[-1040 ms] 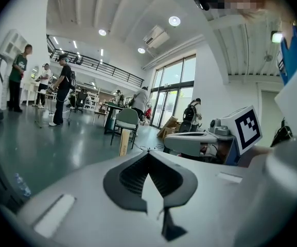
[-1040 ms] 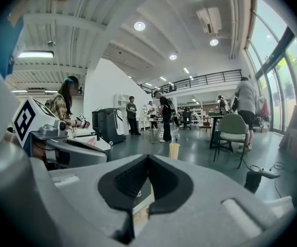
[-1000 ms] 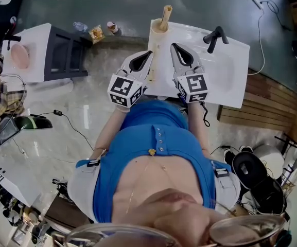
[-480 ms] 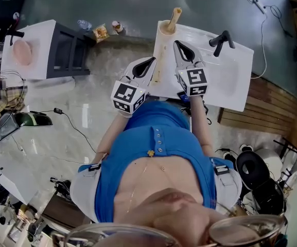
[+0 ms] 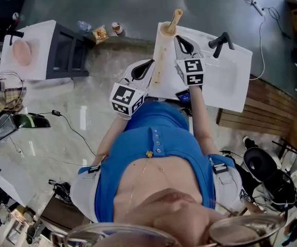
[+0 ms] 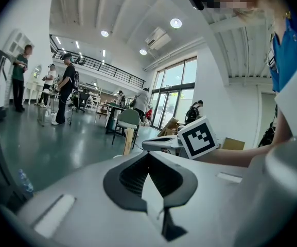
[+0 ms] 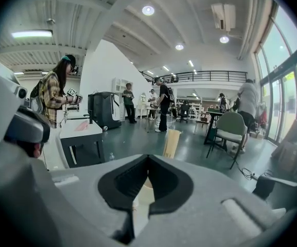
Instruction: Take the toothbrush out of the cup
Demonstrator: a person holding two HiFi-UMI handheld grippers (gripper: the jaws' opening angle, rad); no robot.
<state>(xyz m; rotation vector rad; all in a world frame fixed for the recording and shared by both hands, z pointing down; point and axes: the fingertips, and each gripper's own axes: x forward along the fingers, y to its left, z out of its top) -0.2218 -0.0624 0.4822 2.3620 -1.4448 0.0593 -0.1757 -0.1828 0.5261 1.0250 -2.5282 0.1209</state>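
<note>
A wooden toothbrush [image 5: 175, 18] stands tilted in a tall cream cup [image 5: 164, 32] at the near-left corner of a white sink [image 5: 225, 81]. My right gripper [image 5: 179, 37] is over the sink just right of the cup, shut with nothing in it. In the right gripper view, the gripper [image 7: 148, 157] points at the cup [image 7: 146, 188], and the toothbrush [image 7: 171, 143] rises a little right of the tips. My left gripper [image 5: 149, 62] hangs lower and left of the cup, shut and holding nothing. The left gripper view shows the gripper [image 6: 148, 154] with the toothbrush [image 6: 129, 140] ahead.
A black faucet [image 5: 219, 39] stands at the sink's far side. A white side table [image 5: 35, 40] with a pink item [image 5: 19, 53] sits to the left. Small bottles [image 5: 99, 32] and cables [image 5: 71, 125] lie on the floor. People [image 7: 163, 104] stand in the hall behind.
My right gripper has moved forward over the sink, its tips now beside the cup's rim. The left gripper has stayed about where it was.
</note>
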